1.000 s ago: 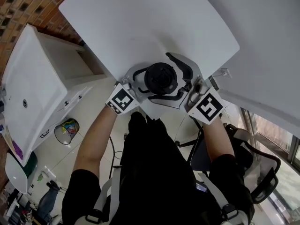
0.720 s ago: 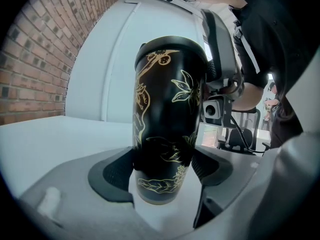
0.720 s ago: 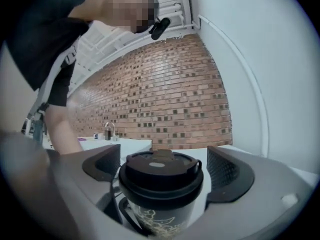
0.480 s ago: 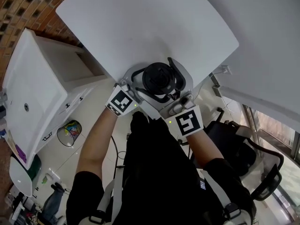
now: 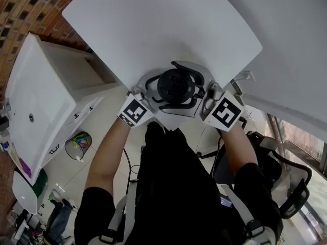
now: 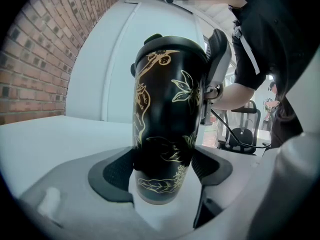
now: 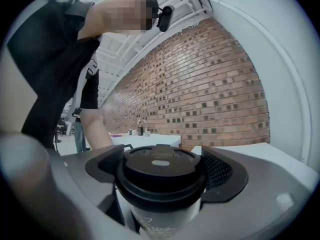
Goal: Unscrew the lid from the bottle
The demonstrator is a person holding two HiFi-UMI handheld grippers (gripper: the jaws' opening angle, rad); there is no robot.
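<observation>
A black bottle with gold flower drawings stands upright at the near edge of the white table. My left gripper is shut on its lower body, a dark pad pressing each side. The bottle's black lid sits on its top and lies between the dark pads of my right gripper. Those jaws are closing, with thin gaps still showing at the rim. From above, the lid hides the bottle's body; the left gripper comes in from the left and the right gripper from the right.
A white cabinet stands to the left by a brick wall. A bin sits on the floor below it. An office chair is behind me to the right. A second white surface lies to the right.
The right gripper swung in towards my body half a second ago, then back out to the right around the lid. The left gripper and the bottle have stayed put.
</observation>
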